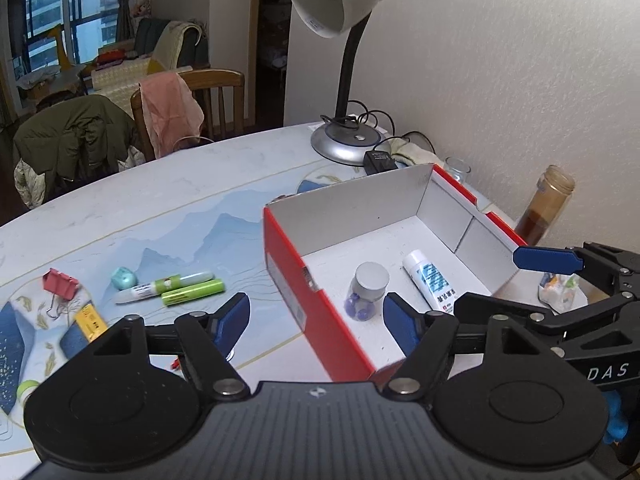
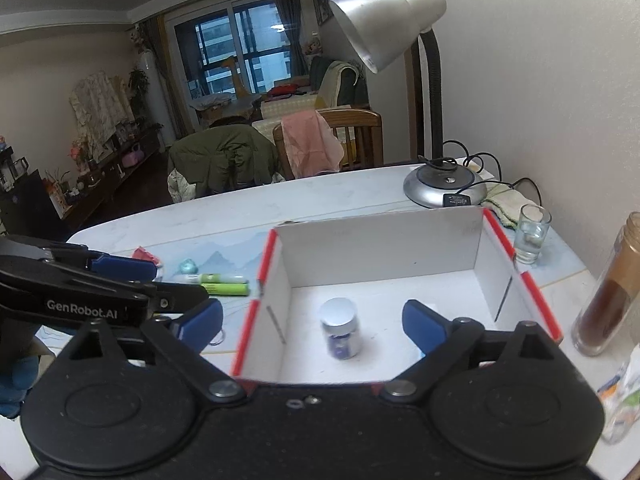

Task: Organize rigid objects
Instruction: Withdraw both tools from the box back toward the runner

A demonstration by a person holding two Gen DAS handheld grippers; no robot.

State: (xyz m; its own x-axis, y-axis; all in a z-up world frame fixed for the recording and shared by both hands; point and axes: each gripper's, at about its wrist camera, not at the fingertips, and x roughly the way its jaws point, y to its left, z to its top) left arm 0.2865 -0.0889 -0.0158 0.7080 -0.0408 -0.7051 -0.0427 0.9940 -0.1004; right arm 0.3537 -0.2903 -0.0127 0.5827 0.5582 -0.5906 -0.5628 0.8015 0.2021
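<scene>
A red-and-white cardboard box point(image 1: 288, 264) stands open on the table. Inside it are a small grey-lidded jar of purple beads point(image 1: 366, 290) and a white tube with a blue label point(image 1: 430, 280). My left gripper point(image 1: 316, 312) is open and empty above the box's near left wall. My right gripper point(image 2: 312, 320) is open over the box point(image 2: 496, 280); the jar point(image 2: 340, 332) stands free below its jaws. Left of the box lie a white-green marker point(image 1: 160, 286), a green cylinder point(image 1: 192, 292), a teal piece point(image 1: 123, 278), a red binder clip point(image 1: 60, 283) and a yellow item point(image 1: 91, 322).
A desk lamp point(image 1: 346, 142) with its cord and adapter point(image 1: 380, 160) stands behind the box. A glass point(image 2: 530, 238), a tall brown jar point(image 2: 608, 304) and a packet point(image 2: 622, 396) stand to the right by the wall. Chairs with clothes point(image 1: 76, 136) line the table's far edge.
</scene>
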